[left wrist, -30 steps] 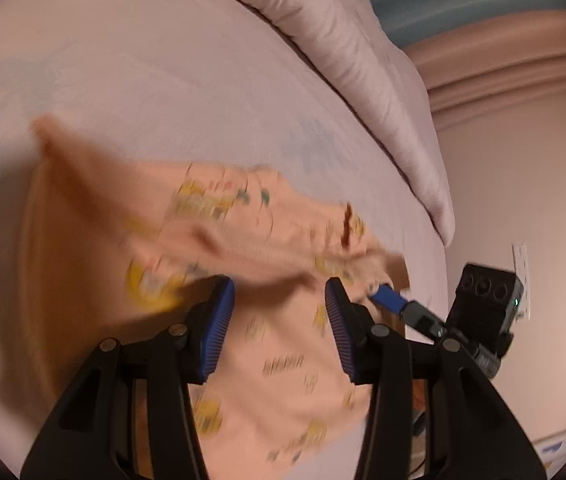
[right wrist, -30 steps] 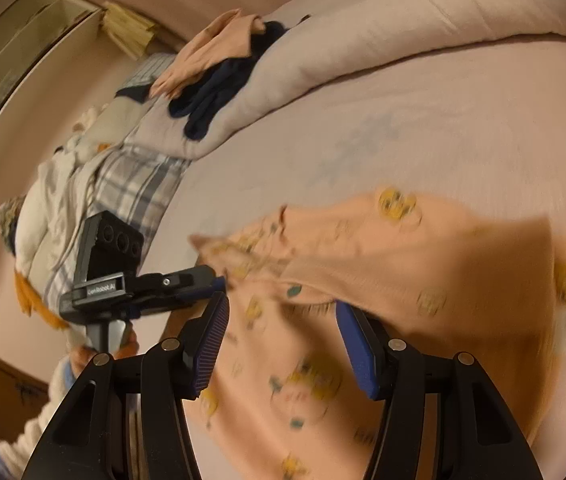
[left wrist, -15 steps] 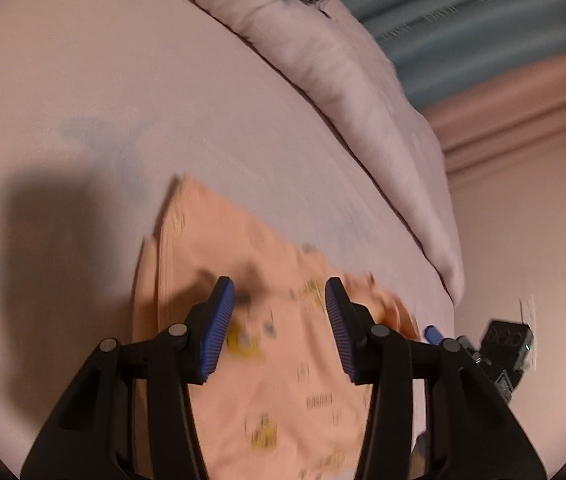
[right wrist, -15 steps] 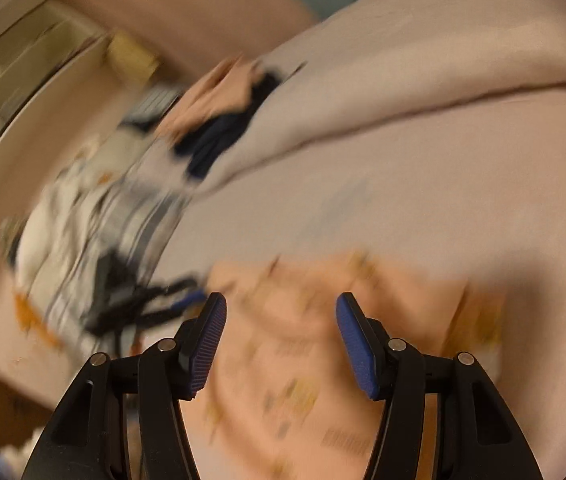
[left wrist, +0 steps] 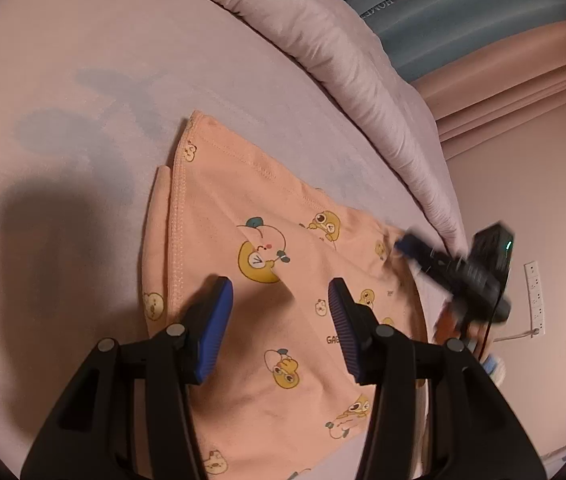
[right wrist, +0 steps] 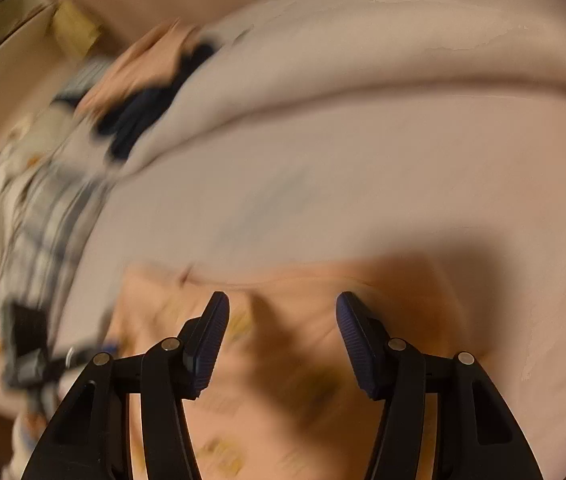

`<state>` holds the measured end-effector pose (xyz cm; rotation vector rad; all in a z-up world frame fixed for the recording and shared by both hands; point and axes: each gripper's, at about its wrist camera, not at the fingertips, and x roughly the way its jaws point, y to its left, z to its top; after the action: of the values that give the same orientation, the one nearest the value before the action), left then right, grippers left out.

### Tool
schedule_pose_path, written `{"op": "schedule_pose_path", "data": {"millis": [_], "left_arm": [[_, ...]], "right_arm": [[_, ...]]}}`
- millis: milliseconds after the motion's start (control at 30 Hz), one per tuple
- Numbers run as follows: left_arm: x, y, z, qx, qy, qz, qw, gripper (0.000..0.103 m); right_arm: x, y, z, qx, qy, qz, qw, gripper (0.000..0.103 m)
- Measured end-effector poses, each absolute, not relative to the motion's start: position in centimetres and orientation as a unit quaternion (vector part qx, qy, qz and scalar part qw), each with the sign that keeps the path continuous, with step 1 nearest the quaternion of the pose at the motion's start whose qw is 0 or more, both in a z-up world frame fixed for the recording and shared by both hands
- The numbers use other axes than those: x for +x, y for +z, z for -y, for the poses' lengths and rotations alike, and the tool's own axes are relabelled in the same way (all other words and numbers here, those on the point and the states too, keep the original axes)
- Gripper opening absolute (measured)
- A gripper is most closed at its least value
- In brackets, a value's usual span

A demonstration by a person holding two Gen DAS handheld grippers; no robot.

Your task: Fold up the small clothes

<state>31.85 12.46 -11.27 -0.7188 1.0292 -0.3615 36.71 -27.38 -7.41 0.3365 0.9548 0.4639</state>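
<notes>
A small peach garment [left wrist: 251,216] with yellow cartoon prints lies folded flat on the pink bed sheet. My left gripper [left wrist: 281,312] is open and empty, just above its middle. In the left wrist view the right gripper [left wrist: 403,246] shows blurred at the garment's right edge. In the right wrist view, which is blurred, my right gripper [right wrist: 281,324] is open and empty over the garment [right wrist: 303,380]. The left gripper [right wrist: 95,350] shows at the lower left there.
A rolled pink duvet [left wrist: 343,52] runs along the far side of the bed [left wrist: 63,60]. A pile of other clothes [right wrist: 143,92] and plaid cloth [right wrist: 43,208] lies at the far left. A wall with a socket strip [left wrist: 535,296] is at the right.
The garment was being swung through the air a second ago; now it lies flat and folded on the sheet. Both grippers have risen and tilted; the right one is still moving.
</notes>
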Motion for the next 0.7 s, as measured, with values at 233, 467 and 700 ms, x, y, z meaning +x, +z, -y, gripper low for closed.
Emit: {"op": "schedule_pose_path", "data": {"millis": [233, 467, 700], "left_arm": [[30.6, -10.7, -12.8, -0.325, -0.166, -0.47, 0.804, 0.049], [27.3, -11.0, -12.0, -0.296, -0.166, -0.476, 0.812, 0.049], [21.0, -11.5, -13.2, -0.275, -0.156, -0.483, 0.817, 0.055]], "right_arm": [[32.5, -3.6, 30.7, 0.16, 0.208, -0.395, 0.88, 0.059], [26.3, -8.2, 28.6, 0.098, 0.26, -0.463, 0.842, 0.059], [22.0, -9.9, 31.7, 0.044, 0.162, -0.501, 0.849, 0.06]]}}
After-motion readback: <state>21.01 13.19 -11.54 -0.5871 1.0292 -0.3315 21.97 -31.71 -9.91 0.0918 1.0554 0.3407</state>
